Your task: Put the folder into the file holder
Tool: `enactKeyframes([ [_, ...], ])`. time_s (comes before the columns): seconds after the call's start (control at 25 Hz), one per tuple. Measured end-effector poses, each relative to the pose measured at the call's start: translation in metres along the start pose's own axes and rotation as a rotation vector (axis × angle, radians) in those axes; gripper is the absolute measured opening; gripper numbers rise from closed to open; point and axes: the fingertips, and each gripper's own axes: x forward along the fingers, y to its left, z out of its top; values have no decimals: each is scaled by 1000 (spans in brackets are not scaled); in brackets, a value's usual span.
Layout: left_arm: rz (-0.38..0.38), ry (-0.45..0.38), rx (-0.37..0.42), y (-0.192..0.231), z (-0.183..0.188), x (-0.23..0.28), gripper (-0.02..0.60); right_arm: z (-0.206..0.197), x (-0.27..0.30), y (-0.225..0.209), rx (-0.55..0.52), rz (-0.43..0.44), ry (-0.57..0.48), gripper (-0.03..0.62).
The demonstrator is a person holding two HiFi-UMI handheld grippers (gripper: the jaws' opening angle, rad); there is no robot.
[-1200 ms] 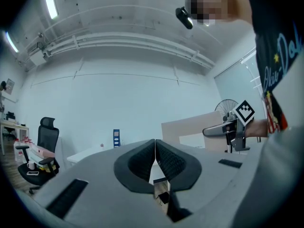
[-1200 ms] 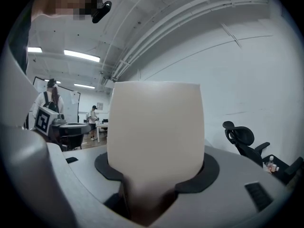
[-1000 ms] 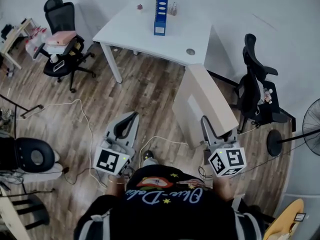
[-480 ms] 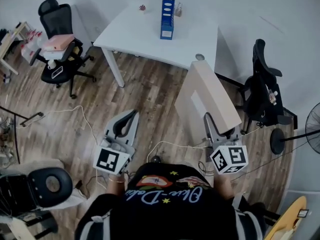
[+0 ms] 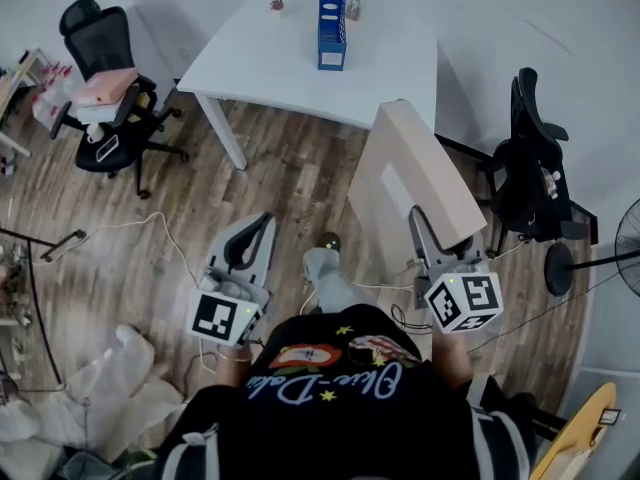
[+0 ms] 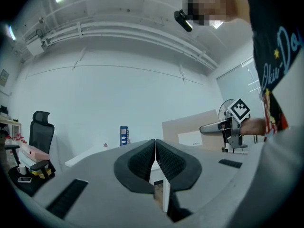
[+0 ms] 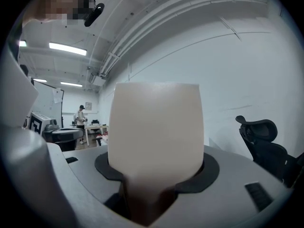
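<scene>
A blue file holder stands upright on the white table ahead; in the left gripper view the file holder shows small and far off. My right gripper is shut on the lower edge of a large beige folder, held up edge-on in front of me. In the right gripper view the folder fills the middle and hides what lies beyond the right gripper. My left gripper is shut with nothing in it, its jaws pressed together in the left gripper view.
A black office chair with pink items stands left of the table, and another black chair stands right. Cables lie on the wooden floor, with a white bag at lower left and a fan at far right.
The person has walked toward the table, a foot now stepping forward. The stool at lower left has left the view. Both grippers keep their hold and pose.
</scene>
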Motion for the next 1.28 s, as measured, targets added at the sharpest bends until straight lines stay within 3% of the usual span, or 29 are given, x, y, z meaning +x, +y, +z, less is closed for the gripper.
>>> enactKeyframes([
  [0.32,46,23,42,63,0,46,5,8,89,-19,29,13,-29,262],
  [0.68,62,34,34,129,1,123,5,23,189,-41,37,31,-37,262],
  [1.28,1,60,35,196,-10,240,5,38,292,-96,40,-45,-42,262],
])
